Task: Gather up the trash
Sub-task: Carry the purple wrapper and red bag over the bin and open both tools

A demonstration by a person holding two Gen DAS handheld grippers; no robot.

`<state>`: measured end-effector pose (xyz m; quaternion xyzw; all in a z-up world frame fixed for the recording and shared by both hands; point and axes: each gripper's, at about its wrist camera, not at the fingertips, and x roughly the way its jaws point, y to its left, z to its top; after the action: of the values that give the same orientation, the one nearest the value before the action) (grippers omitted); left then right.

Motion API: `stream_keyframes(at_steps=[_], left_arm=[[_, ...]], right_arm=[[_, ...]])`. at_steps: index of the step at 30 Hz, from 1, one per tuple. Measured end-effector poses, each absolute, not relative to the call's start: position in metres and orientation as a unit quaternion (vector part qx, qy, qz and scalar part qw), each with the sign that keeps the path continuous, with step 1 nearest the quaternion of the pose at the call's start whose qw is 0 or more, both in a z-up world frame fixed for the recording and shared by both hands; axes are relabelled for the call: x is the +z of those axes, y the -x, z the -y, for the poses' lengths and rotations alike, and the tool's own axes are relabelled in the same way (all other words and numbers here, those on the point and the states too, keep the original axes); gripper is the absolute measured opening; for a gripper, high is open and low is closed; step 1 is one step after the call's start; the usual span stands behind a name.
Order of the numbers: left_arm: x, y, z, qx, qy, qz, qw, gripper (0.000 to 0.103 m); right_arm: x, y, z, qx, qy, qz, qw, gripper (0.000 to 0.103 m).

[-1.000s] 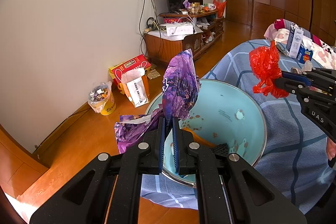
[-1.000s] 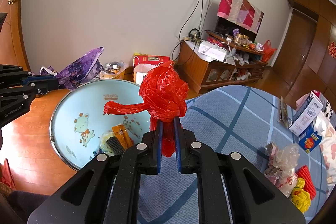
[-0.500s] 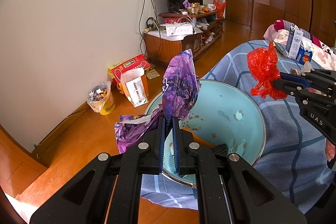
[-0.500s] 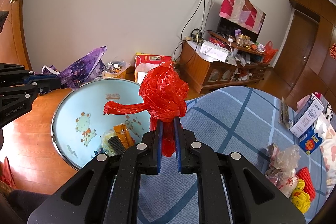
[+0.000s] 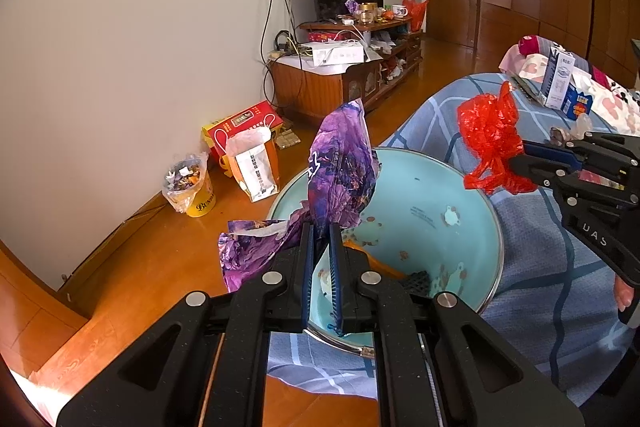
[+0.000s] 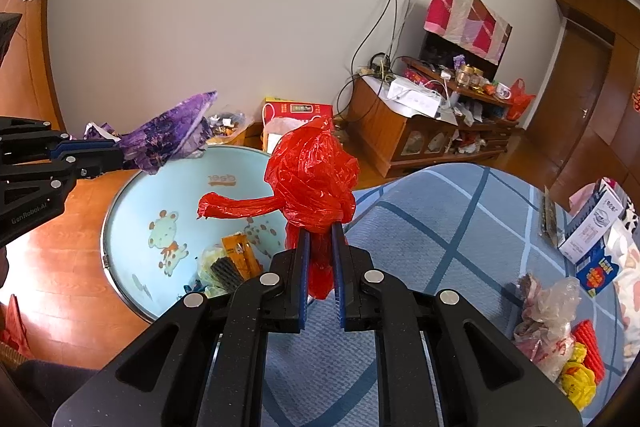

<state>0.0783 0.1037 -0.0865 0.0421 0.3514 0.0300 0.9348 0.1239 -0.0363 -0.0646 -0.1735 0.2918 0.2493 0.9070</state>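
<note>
My left gripper (image 5: 320,231) is shut on a crumpled purple wrapper (image 5: 340,171) and holds it over the near rim of a light-blue basin (image 5: 448,187). My right gripper (image 6: 319,233) is shut on a bunched red plastic bag (image 6: 314,183), held above the basin's right edge (image 6: 120,203). The basin holds an orange packet (image 6: 240,253) and a black ridged piece (image 6: 224,271). Each gripper shows in the other's view: the right gripper (image 5: 524,157) with the red bag (image 5: 490,143), the left gripper (image 6: 116,157) with the purple wrapper (image 6: 172,135).
The basin sits on a blue checked cloth (image 6: 440,247) at its edge above a wooden floor (image 5: 120,267). More trash bags (image 6: 548,311) and a carton (image 6: 592,227) lie on the cloth at right. A red box (image 5: 240,123), paper bag and yellow bucket (image 5: 192,187) stand by the wall.
The right gripper with the red bag has drifted slightly away from the basin, toward the cloth. The left gripper and purple wrapper have stayed put.
</note>
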Motion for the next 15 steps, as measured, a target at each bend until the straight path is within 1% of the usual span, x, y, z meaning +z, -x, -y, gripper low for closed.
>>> stream_keyframes(at_steps=[3,4,5,6,8,10,14,15], left_arm=[[-0.0865,-0.0782,-0.1017,0.026,-0.043,-0.351,0.935,0.011],[-0.0869,-0.0778,-0.1017,0.025,-0.043,-0.351,0.935,0.012],[-0.0871,-0.0777,-0.1006,0.023,-0.043,-0.351,0.935,0.015],[-0.0872,-0.0773,-0.0997,0.022,-0.044,-0.350,0.935,0.017],[-0.0875,-0.0771,-0.0984,0.018,-0.045,-0.350,0.936,0.022],[-0.0881,-0.0771,-0.0970,0.017,-0.046,-0.350,0.935,0.025],[-0.0915,-0.0779,-0.0952,0.016,-0.047,-0.353,0.934,0.036],[-0.0923,-0.0777,-0.0950,0.016,-0.047,-0.354,0.934,0.037]], right_arm=[[-0.0648,-0.1240,0.0344,0.254,0.174,-0.293,0.905,0.012],[-0.0655,-0.1241,0.0341,0.256,0.174,-0.293,0.905,0.014],[-0.0661,-0.1242,0.0339,0.256,0.173,-0.293,0.905,0.022],[-0.0667,-0.1245,0.0342,0.256,0.173,-0.293,0.905,0.029],[-0.0680,-0.1255,0.0355,0.255,0.170,-0.294,0.905,0.034],[-0.0693,-0.1255,0.0361,0.255,0.169,-0.295,0.905,0.035],[-0.0690,-0.1244,0.0386,0.252,0.165,-0.294,0.907,0.041],[-0.0690,-0.1241,0.0385,0.251,0.164,-0.294,0.907,0.041]])
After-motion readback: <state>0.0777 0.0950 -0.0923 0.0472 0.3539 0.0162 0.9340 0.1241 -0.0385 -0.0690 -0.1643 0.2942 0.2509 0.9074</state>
